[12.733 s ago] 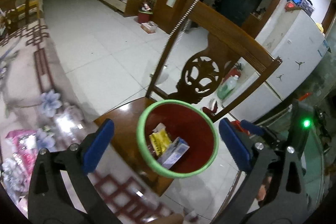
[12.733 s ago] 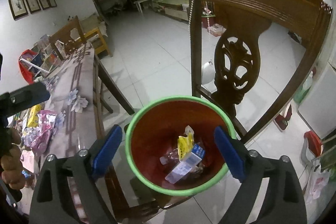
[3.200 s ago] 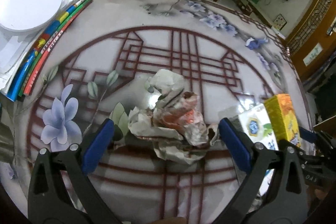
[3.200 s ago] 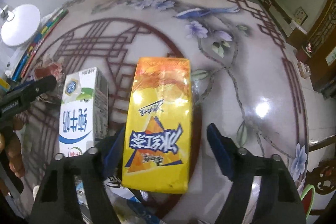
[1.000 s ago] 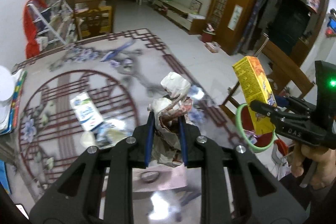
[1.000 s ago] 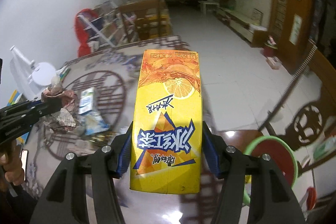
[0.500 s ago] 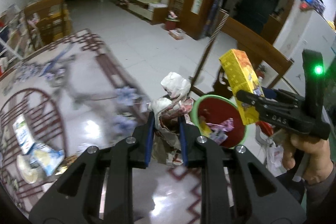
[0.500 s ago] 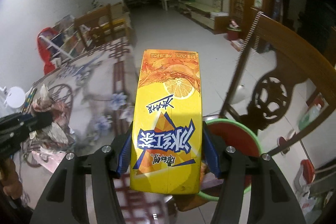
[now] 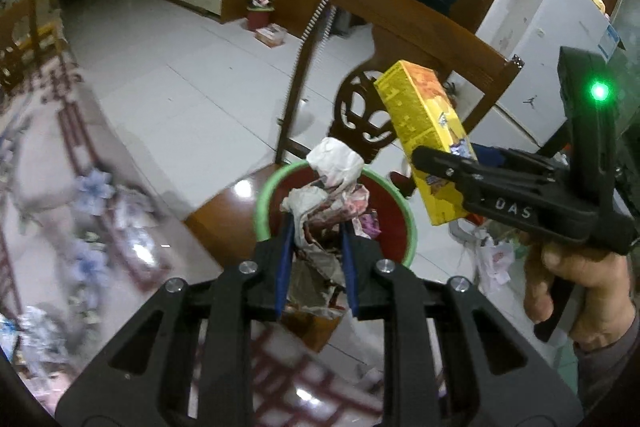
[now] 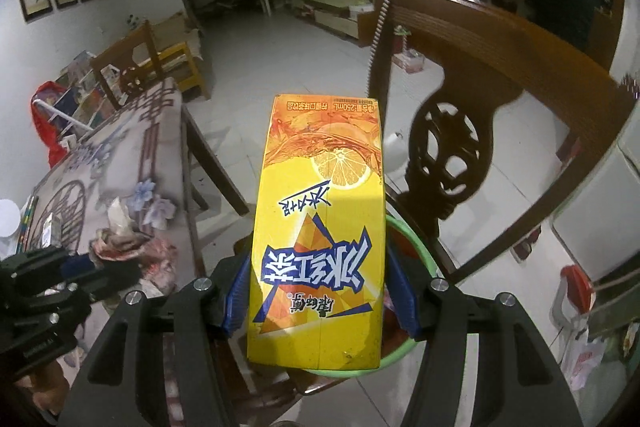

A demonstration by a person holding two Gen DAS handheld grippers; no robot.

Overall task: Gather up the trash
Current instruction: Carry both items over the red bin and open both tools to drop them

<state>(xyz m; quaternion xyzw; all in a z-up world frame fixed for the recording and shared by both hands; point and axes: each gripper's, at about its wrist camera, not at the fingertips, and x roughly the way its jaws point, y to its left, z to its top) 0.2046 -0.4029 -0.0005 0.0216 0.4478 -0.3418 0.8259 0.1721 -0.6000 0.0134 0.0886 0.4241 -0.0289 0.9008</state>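
Left gripper [image 9: 315, 243] is clamped tight on a wad of crumpled paper [image 9: 328, 195], blue pads pressed into both sides of it; the wad sticks out past the fingertips, white lump at its far end. Right behind and below the wad, ahead of the fingers, sits the bin [image 9: 264, 195], green rim, red inside, on the seat of a wooden chair [image 9: 420, 31]; some wrappers [image 9: 370, 225] show inside it just right of the right finger. Wad reads as over the bin mouth, height above it can't tell. Right gripper [image 10: 318, 301] is closed on a yellow drink carton [image 10: 320, 227], pads against its two narrow sides near the lower end, carton running forward along the fingers, print upside down, lemon slice toward the far end. Green bin rim [image 10: 416, 247] curves out from behind the carton on the right-finger side and under its near end. In the left wrist view the carton [image 9: 428, 143] is tilted, held beyond the bin's far right edge, hand [image 9: 580, 287] on the handle. Patterned table [image 10: 116, 163] lies left of the fingers; in the right wrist view the left gripper [image 10: 100, 267] with its wad [image 10: 132, 247] is at the table edge. Chair back rises beyond the fingertips in both views.
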